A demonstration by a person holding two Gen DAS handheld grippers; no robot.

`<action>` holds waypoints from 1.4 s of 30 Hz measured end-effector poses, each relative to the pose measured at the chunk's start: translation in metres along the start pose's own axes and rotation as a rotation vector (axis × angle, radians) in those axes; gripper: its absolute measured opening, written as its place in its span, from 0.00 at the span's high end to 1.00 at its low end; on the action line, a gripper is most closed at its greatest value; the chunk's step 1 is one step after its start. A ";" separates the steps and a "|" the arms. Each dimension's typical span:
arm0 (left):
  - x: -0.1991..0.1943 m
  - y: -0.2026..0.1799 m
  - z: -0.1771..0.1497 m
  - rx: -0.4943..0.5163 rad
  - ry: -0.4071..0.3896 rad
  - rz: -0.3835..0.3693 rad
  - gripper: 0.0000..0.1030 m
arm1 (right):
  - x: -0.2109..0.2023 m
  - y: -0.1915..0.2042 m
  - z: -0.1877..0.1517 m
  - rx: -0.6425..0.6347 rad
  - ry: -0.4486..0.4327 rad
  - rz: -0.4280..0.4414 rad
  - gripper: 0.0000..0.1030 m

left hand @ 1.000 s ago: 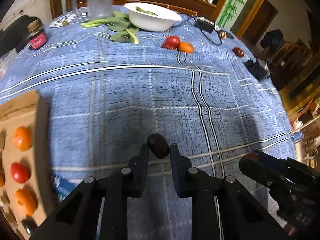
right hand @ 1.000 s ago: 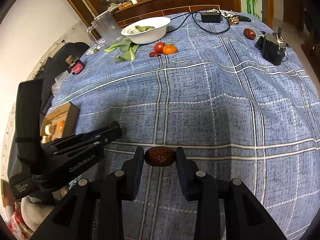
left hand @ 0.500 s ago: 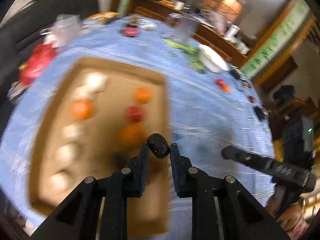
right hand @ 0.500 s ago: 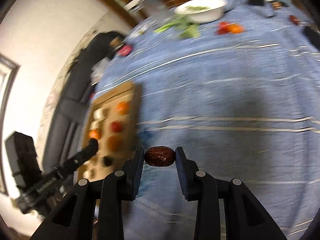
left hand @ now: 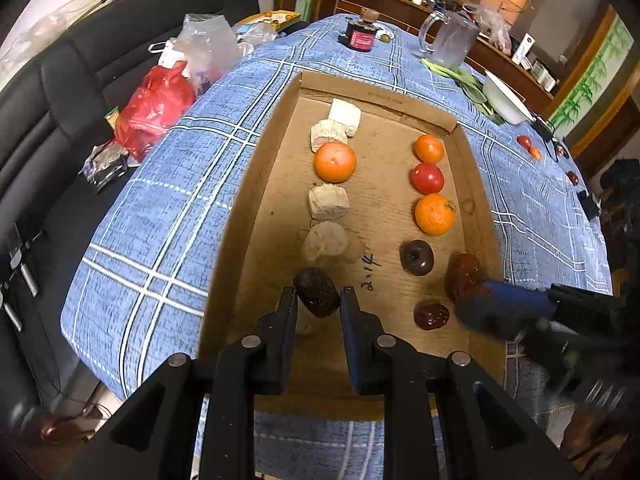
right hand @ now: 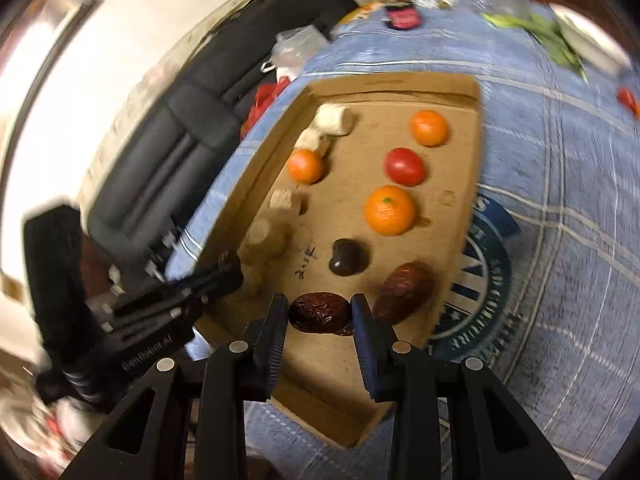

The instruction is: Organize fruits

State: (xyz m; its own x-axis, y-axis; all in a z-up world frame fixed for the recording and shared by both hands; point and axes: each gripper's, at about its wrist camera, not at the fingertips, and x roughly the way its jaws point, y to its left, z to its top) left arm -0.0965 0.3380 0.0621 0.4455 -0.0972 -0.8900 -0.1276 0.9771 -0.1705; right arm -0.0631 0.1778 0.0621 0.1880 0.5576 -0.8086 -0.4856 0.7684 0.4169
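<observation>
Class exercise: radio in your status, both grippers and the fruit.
Left gripper shut on dark date. Right gripper shut on reddish date. Both over cardboard tray. Nothing blocking.

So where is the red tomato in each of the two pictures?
Left wrist view: the red tomato sits in the cardboard tray's right-hand row, between two oranges, right of centre.
Right wrist view: the tomato is above centre, again between those oranges.
Shared landmark: the big orange just below it.

Left claw (left hand: 318, 300) and right claw (right hand: 319, 312) both clamped, angled downward.
</observation>
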 end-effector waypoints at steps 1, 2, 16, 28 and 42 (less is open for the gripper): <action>0.004 0.002 0.002 0.004 0.007 -0.010 0.80 | 0.002 0.000 -0.004 -0.023 0.001 -0.018 0.66; 0.005 0.003 0.003 0.008 0.012 -0.015 0.80 | 0.007 0.007 -0.007 -0.051 0.004 -0.041 0.66; 0.014 0.002 0.021 0.056 0.023 -0.043 0.57 | 0.034 0.022 -0.007 -0.103 0.023 -0.120 0.65; -0.049 -0.031 0.007 0.013 -0.162 0.171 0.41 | -0.014 0.009 -0.019 -0.130 -0.050 -0.087 0.52; -0.104 -0.103 -0.009 0.041 -0.337 0.389 0.21 | -0.081 -0.028 -0.040 -0.097 -0.176 -0.104 0.43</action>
State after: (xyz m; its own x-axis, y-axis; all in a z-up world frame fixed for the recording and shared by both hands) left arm -0.1375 0.2462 0.1681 0.6337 0.3345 -0.6975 -0.3087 0.9361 0.1686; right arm -0.0986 0.0985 0.0988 0.3837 0.5298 -0.7564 -0.5339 0.7955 0.2864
